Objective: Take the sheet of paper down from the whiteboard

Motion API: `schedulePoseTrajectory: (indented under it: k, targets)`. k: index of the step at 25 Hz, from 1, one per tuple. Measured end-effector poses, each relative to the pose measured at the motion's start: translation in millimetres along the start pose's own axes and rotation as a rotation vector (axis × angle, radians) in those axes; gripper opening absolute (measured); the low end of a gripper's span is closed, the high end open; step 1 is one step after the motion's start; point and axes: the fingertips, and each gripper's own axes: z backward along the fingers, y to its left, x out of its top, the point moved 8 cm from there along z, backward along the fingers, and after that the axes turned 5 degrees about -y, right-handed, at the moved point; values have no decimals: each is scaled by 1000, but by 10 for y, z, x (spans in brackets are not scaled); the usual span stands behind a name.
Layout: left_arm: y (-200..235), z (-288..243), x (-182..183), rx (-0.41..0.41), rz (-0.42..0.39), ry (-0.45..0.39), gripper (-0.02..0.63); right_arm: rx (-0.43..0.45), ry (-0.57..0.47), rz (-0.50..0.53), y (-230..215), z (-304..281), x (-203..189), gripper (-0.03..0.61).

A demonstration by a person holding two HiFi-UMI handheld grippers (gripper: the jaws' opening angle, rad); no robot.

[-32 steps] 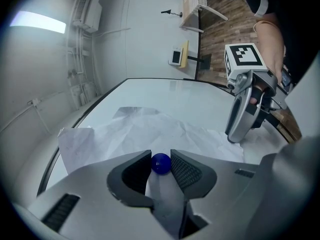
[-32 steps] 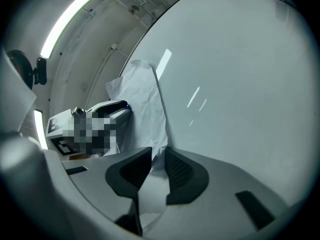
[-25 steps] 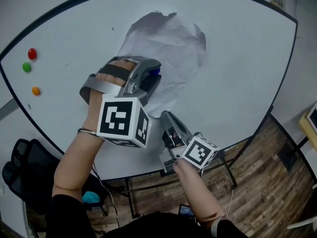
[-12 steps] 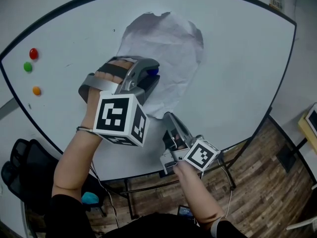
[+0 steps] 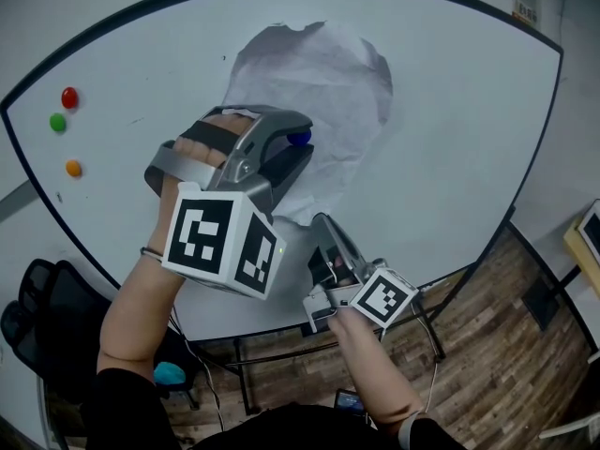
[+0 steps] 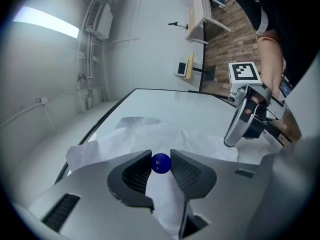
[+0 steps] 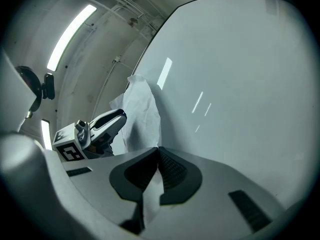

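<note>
- Two grippers are up at the whiteboard [image 5: 459, 111], one in each of the person's hands, and both are closed on something.
- The left gripper [image 5: 298, 144] points level at the board. Its pads press from both sides on a round blue magnet [image 6: 160, 163], so the jaws stand fairly wide around it.
- The blue magnet sits over the lower left part of the sheet of paper [image 5: 323, 78]. I cannot tell whether it touches the paper.
- The right gripper [image 5: 320, 219] is lower and to the right, tilted upward. Its jaws are closed together on the bottom corner of the sheet, and a strip of paper runs between the pads.
- The sheet of paper is white and heavily crumpled, with a ragged top edge. It lies against the upper middle of the whiteboard and narrows downward to the pinched corner.
- A red magnet [image 5: 69, 97], a green magnet [image 5: 58, 122] and an orange magnet [image 5: 73, 168] sit in a column near the board's left edge, well apart from the sheet.
- Below the board are a black office chair [image 5: 37, 307] and a wooden floor [image 5: 511, 345].
</note>
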Motion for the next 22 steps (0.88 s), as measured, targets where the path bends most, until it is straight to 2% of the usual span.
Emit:
schedulePoseTrajectory:
  k: [4, 8, 12, 18, 19, 20, 22]
  targets:
    - [-3, 126, 19, 19, 3, -23, 129, -2, -20, -23, -19, 6, -20, 23]
    - [-36, 333, 110, 44, -5, -62, 129, -44, -60, -64, -146, 87, 25, 21]
    - [-16, 459, 242, 68, -19, -73, 129, -97, -96, -50, -266, 304, 220, 21]
    - [15, 526, 158, 83, 2, -71, 129, -149, -134, -37, -369, 575, 344, 21]
    - [14, 515, 132, 79, 9, -72, 129, -180, -119, 9, -401, 709, 365, 22]
    - [1, 503, 96, 71, 17, -72, 129, -232, -74, 100, -465, 912, 392, 23]
    - [-71, 504, -5, 49, 34, -57, 129, -381, 79, 356, -668, 1464, 450, 22]
